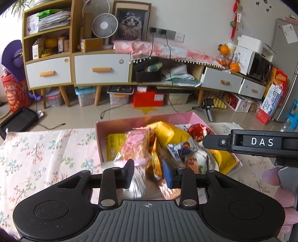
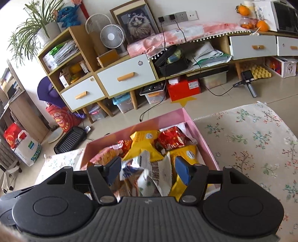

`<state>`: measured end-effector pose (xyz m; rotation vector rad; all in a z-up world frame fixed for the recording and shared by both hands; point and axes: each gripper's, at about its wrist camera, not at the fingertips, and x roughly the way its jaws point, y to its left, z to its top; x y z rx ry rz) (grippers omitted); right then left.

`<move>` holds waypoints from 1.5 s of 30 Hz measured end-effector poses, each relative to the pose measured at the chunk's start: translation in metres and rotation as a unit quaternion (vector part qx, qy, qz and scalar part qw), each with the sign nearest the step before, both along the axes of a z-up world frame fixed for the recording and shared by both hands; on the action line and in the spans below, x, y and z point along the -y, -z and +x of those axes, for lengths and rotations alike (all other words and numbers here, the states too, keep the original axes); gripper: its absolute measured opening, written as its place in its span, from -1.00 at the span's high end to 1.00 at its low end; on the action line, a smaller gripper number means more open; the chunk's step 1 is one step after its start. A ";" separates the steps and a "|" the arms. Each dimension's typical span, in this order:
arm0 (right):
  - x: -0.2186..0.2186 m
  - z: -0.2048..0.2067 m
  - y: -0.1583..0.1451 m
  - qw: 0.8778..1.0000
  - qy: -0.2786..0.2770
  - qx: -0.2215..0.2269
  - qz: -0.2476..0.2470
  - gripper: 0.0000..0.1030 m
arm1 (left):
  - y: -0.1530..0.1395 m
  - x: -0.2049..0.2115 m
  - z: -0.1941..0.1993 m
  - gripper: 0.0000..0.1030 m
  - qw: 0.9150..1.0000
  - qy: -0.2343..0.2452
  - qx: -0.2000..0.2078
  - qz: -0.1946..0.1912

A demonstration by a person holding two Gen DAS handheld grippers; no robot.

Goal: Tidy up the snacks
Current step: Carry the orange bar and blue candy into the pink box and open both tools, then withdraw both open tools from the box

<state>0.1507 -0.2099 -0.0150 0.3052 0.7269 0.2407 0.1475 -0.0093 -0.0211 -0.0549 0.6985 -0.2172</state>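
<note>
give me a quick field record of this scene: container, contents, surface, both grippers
container: pink box, open, no lid seen
contents: snack packets piled loosely, among them yellow bags, a red packet, a pink packet
surface: floral cloth under the box
left hand-held gripper: open, over the near end of the pile
right hand-held gripper: open, over the packets

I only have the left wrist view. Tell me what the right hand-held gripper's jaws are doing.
Observer: The right hand-held gripper is open, jaws either side of a white snack packet over the pink box.
Operator: Report what's on top of the shelf unit.
Observer: A blue dinosaur toy stands beside the potted plant.
Operator: Say what's on the floor left of the black ribbed tray.
Observer: A red-and-white bag.
</note>
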 end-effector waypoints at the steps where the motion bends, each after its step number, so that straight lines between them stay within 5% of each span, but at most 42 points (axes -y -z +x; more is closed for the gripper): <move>1: 0.000 -0.003 0.000 1.000 0.000 0.000 -0.004 -0.25 | 0.000 0.000 -0.002 0.21 1.000 -0.001 -0.003 0.002; 9: 0.001 -0.021 -0.001 0.999 -0.010 0.000 -0.036 -0.37 | -0.005 0.003 -0.024 -0.27 1.000 -0.004 -0.018 0.013; 27: -0.003 -0.063 -0.010 0.995 -0.029 0.002 -0.094 -0.72 | -0.015 0.004 -0.072 -0.85 0.998 -0.021 -0.052 0.023; 45: -0.003 -0.101 -0.010 0.989 -0.020 -0.046 -0.136 -0.99 | -0.020 -0.007 -0.118 -0.99 0.992 -0.076 -0.101 0.022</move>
